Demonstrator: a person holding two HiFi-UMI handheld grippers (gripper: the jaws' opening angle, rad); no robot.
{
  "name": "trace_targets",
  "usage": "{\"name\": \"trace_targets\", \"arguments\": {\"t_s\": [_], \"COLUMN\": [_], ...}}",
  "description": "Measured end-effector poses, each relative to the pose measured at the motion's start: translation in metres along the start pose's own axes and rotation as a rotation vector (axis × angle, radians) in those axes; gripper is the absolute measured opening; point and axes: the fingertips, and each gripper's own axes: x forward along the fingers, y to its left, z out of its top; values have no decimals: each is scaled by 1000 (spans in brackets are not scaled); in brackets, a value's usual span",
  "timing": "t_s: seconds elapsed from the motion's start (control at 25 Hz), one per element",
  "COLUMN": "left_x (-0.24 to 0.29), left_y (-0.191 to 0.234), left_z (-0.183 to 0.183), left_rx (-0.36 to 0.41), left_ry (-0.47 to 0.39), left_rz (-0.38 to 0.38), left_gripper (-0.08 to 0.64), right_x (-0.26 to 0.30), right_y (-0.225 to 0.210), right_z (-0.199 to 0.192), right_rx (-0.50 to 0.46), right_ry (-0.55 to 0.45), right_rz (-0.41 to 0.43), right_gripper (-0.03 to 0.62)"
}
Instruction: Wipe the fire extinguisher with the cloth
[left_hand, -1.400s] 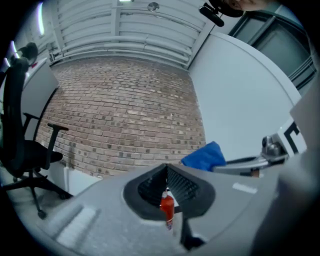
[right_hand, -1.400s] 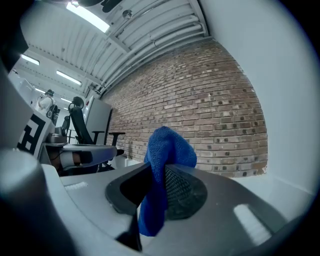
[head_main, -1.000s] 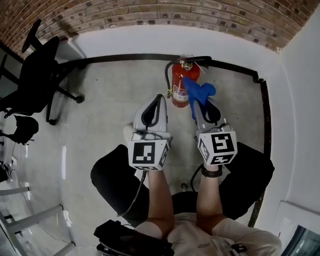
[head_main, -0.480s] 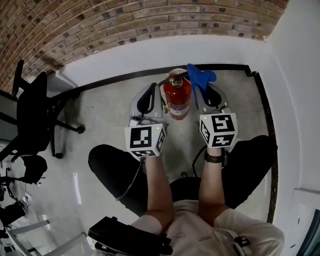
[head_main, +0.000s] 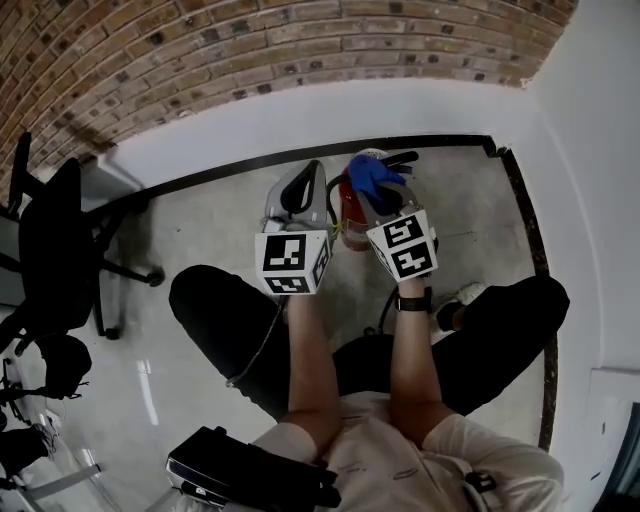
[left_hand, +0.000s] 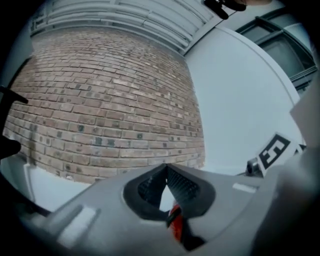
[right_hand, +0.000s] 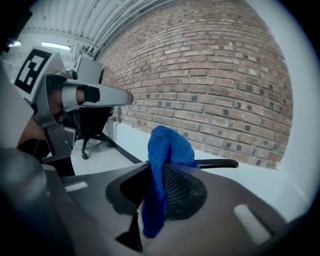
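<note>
Right tool (right_hand: 161, 169) clenched on blue cloth (right_hand: 168, 144) | left tool (left_hand: 166, 168) closed, empty | fire extinguisher (head_main: 349, 208) upright on floor between them | tip: press cloth flat, stroke down cylinder.

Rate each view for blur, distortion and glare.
Head view: sharp, fisheye-bent skirting, a faint glare streak on the floor. Left gripper view: dark vignette, left claw soft, brick wall sharper. Right gripper view: brick courses bowed, blue cloth crisp in the right claw.
</note>
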Motion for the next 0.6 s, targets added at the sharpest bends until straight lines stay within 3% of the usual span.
{"name": "trace_targets", "arguments": {"t_s": [0.16, 0.24, 0.32, 0.44, 0.52, 0.6], "left_x": [-9, -12, -14, -20, -25, -30], "left_y": [21, 22, 21, 25, 29, 32], "left_z": [-18, -36, -52, -71, -80, -85], "left_rx": [-70, -124, -154, -180, -181, -169], "left_ry": [-3, 8, 21, 28, 35, 42], "left_rz": [45, 56, 65, 88, 110, 128], "left_gripper": [2, 2, 2, 2, 2, 2], "right_x": [18, 21, 19, 21, 28, 42], "right_y": [35, 38, 38, 51, 67, 83], "right_z": [-8, -15, -14, -14, -31, -69], "right_rx": [-37, -46, -127, -230, -263, -290], "right_ry": [57, -1, -66, -93, -41, 75], "right_rz": [70, 37, -1, 8, 49, 83], "right_gripper": [69, 67, 67, 67, 67, 67]}}
